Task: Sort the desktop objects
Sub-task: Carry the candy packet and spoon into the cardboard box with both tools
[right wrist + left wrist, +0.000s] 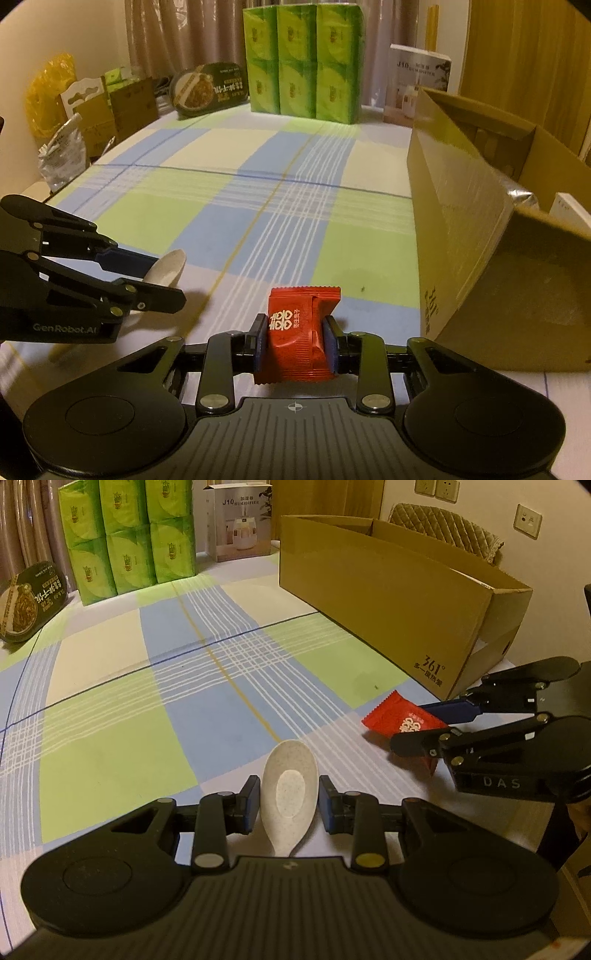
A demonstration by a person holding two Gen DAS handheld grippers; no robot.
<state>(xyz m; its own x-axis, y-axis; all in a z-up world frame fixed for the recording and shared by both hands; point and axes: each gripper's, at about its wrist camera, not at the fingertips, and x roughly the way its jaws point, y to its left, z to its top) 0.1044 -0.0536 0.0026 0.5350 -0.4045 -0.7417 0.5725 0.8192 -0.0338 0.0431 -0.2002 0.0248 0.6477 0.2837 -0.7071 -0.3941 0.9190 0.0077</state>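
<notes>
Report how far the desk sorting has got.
Done: some items already lie inside the cardboard box. In hand: the left gripper is shut on the white spoon, and the right gripper is shut on the red packet. Left: getting both sorted away.

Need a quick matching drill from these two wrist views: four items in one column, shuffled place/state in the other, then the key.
Items:
1. speckled white plastic spoon
2. red foil snack packet
3. open brown cardboard box
4. green tissue pack stack

Places/states:
A. far table edge, by the curtain
B. between the left tongs
C. pinched in the right tongs
D. along the table's right side, top open

Pairs: 1-B, 2-C, 3-D, 4-A
</notes>
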